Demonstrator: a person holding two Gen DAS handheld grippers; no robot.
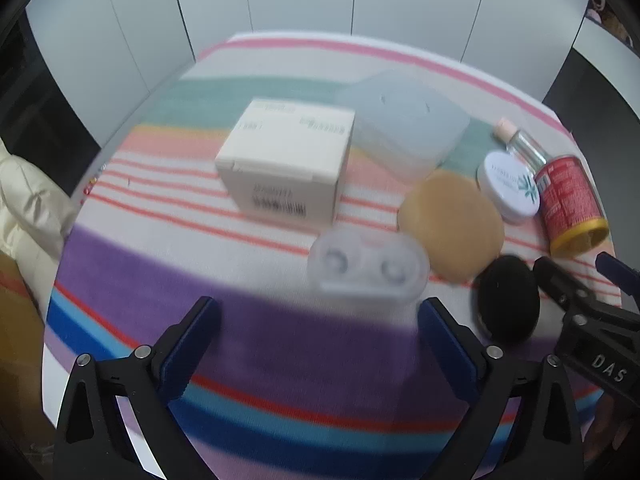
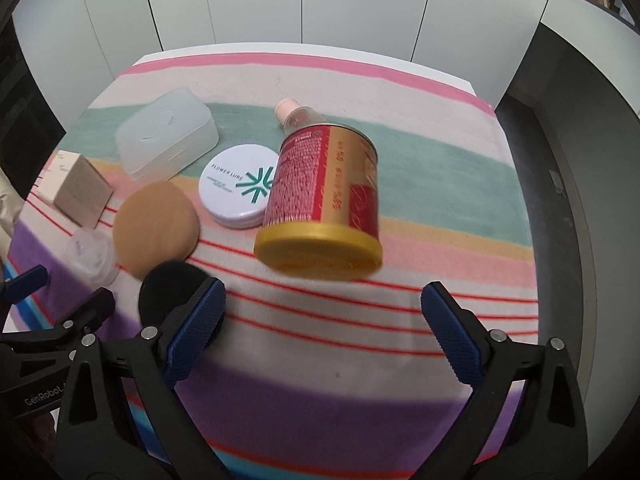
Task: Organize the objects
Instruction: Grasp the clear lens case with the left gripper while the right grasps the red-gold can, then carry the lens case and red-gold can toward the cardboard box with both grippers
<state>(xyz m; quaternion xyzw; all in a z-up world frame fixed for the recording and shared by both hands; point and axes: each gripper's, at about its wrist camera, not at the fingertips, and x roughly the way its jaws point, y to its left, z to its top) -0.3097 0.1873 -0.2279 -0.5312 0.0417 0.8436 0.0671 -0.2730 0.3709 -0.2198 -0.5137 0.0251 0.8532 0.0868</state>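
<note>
Fingers of the left gripper (image 1: 318,330) are spread wide and hold nothing, hovering low over the striped cloth (image 1: 240,344) just before the clear plastic two-well case (image 1: 366,266). Also the right gripper (image 2: 322,318) is wide open and empty (its left finger overlaps the black round puff (image 2: 172,286)), pointing at the red tin can with gold lid (image 2: 324,200), which lies on its side.
</note>
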